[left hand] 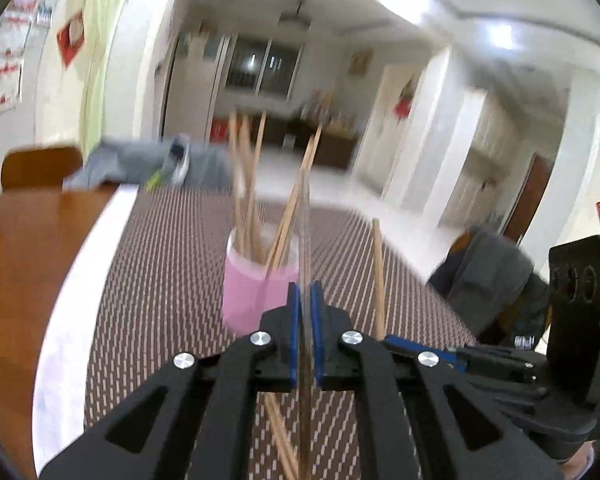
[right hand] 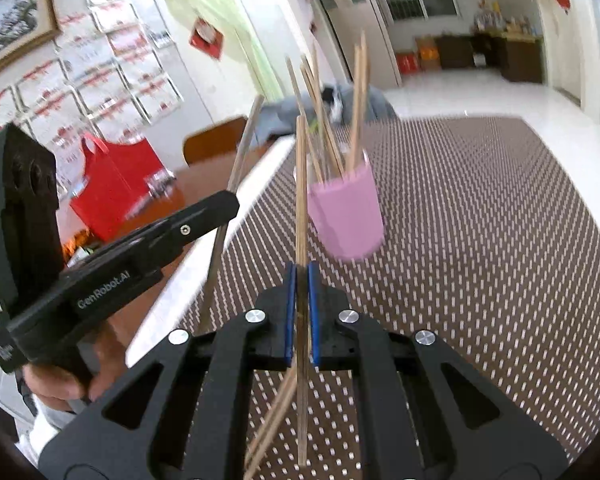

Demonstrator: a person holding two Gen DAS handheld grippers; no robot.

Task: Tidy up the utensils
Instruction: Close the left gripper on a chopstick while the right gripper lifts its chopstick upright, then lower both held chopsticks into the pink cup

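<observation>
A pink cup (left hand: 260, 284) stands on a brown woven mat (left hand: 160, 280) and holds several wooden chopsticks (left hand: 248, 184). My left gripper (left hand: 305, 292) is shut on an upright chopstick (left hand: 306, 216) just in front of the cup. My right gripper (right hand: 302, 276) is shut on another upright chopstick (right hand: 301, 184), left of and before the pink cup (right hand: 346, 216). In the right wrist view the left gripper (right hand: 228, 204) sits to the left, holding its chopstick (right hand: 236, 168). In the left wrist view the right gripper's chopstick (left hand: 379, 272) stands at the right.
More chopsticks (left hand: 280, 436) lie on the mat under my left gripper. The mat lies on a wooden table (left hand: 28, 248). A red bag (right hand: 112, 184) stands on the table at the left. A chair (left hand: 40, 166) and grey clothing (left hand: 140, 160) are at the far edge.
</observation>
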